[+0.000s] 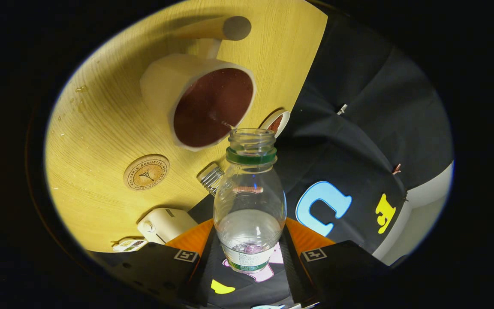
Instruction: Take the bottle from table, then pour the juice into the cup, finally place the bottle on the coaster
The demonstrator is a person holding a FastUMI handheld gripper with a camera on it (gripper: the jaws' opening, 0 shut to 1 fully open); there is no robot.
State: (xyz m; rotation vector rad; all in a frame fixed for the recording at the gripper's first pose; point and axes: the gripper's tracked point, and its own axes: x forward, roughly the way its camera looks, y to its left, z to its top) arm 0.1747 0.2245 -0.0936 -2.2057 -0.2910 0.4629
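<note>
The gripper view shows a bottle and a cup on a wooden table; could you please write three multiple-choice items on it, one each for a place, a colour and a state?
1. Where is the round cork coaster?
A. Under the cup
B. On the bare wooden table, beside the cup
C. Between the tool's fingers

2. What colour is the ring on the bottle's neck?
A. Green
B. Red
C. Blue

3. What state is the bottle in?
A. Capped and full
B. Uncapped, held between the fingers of the tool
C. Lying on the table

Answers:
1 B, the coaster lies apart from the cream cup, nothing on it.
2 A, a green band sits just below the open mouth.
3 B, the mouth is open, both fingers press its lower body, and the cup holds dark red juice.
</note>
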